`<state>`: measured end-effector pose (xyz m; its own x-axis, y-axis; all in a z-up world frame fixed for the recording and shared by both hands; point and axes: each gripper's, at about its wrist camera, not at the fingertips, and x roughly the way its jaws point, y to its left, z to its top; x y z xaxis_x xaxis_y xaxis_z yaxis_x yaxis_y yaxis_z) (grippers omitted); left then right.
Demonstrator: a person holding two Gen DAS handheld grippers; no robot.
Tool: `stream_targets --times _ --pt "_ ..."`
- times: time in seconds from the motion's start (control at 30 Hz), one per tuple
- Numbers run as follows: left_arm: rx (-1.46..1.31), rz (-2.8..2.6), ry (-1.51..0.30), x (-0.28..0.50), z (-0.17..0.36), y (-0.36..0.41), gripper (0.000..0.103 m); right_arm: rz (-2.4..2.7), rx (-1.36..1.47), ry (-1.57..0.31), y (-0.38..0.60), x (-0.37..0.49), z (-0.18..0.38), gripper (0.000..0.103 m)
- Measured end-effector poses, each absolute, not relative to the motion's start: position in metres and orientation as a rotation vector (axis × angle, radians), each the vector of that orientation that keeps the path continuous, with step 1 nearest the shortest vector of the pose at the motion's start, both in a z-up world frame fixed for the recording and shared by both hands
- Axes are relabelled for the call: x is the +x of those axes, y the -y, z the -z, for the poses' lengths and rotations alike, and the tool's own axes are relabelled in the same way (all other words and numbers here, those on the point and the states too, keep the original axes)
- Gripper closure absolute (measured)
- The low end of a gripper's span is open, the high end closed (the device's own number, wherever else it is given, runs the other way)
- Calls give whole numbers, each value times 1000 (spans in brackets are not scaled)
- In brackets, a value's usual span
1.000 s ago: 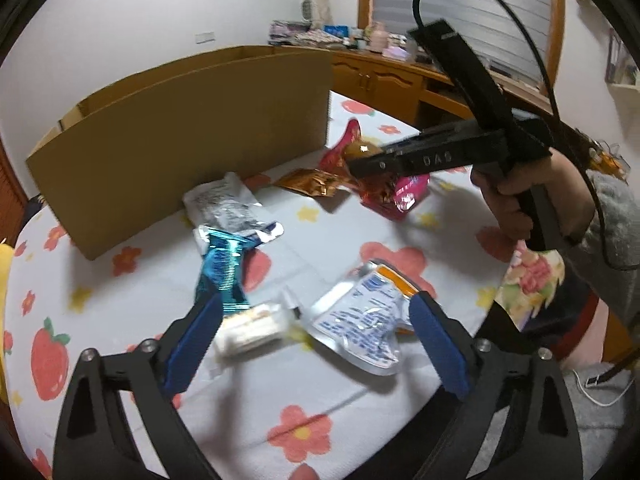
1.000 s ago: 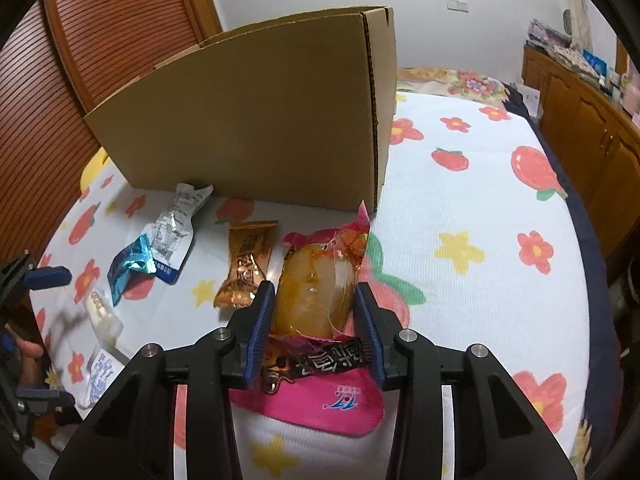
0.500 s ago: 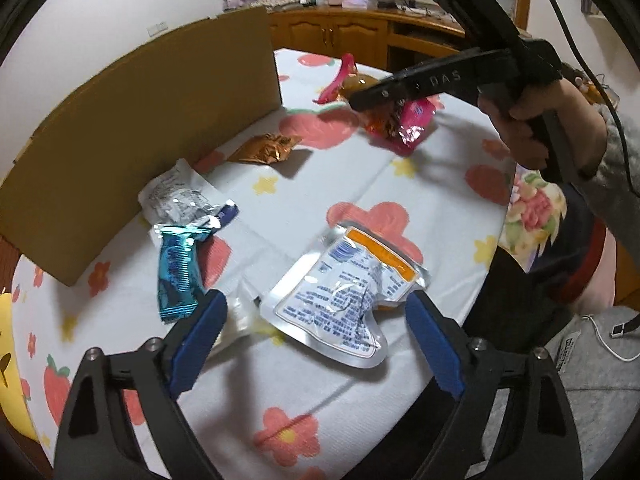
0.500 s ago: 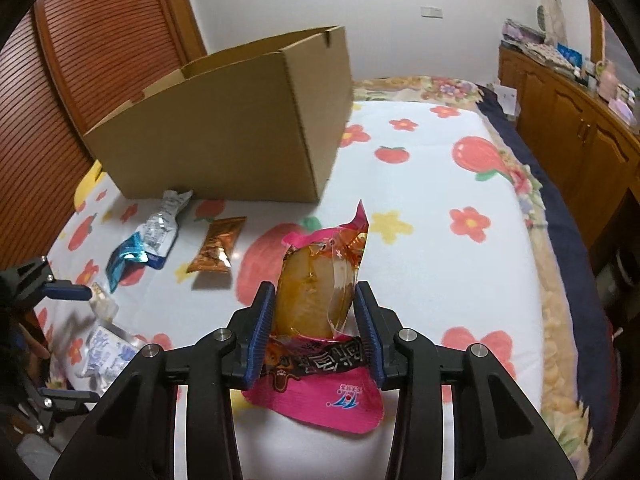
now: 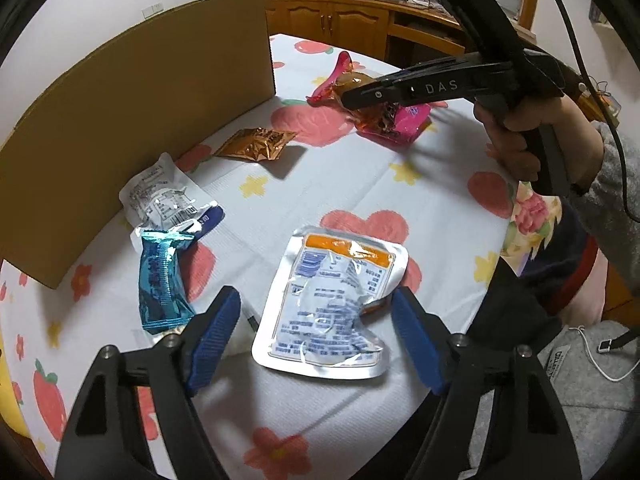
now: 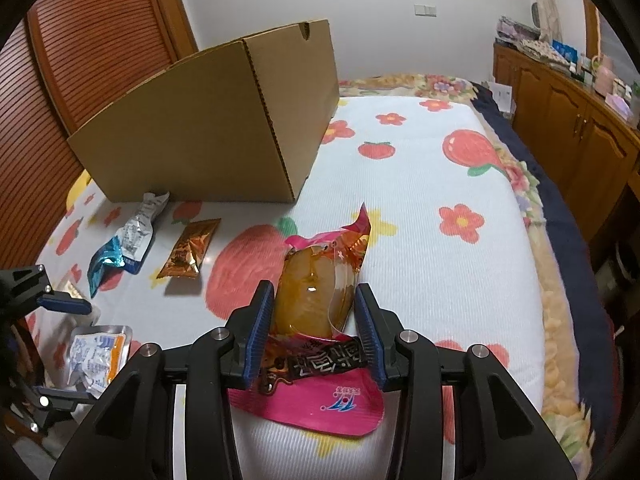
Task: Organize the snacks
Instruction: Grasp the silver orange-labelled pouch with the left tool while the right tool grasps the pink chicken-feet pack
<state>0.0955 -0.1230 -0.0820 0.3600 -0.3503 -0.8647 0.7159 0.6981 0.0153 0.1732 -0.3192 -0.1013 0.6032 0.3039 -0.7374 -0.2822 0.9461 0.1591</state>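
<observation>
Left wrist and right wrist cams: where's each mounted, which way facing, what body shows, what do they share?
Left wrist: on the left claw, tilted down at the silver pouch; its jaws are closing, pads not touching it; person's right hand visible.
Right wrist: on the right claw, gripping the pink snack pack, facing the cardboard box.
Shared: box, orange packet, both pouches, flowered sheet.

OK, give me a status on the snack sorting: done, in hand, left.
Done: nothing visibly; the cardboard box's inside is hidden. In hand: the right gripper is shut on the pink snack packet; the left gripper is closing around the silver pouch, pads not yet touching. Left: the teal packet, the white-silver packet and the orange foil packet on the bedspread.
</observation>
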Motion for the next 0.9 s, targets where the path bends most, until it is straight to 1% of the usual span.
stream_targets --times 0.17,0.2,0.23,0.27,0.3,0.33,0.57,0.9 --pt "435 719 -992 96 82 123 26 -335 18 -852 317 173 102 62" --pt "439 715 -995 97 83 124 27 -334 16 -851 317 172 102 62" --pt "444 709 -994 97 84 125 35 -332 14 -850 317 172 102 61" --pt "439 712 -998 99 85 125 37 -331 11 -848 317 172 102 61" --pt "407 727 -1017 102 84 124 43 -329 10 -847 316 172 102 61" --pt "399 722 -1017 103 83 124 45 -329 9 -847 316 172 102 61" --pt "334 709 -999 103 81 117 46 -325 5 -845 315 171 102 61" --pt "186 665 -890 102 60 97 47 -325 7 -846 315 172 102 61"
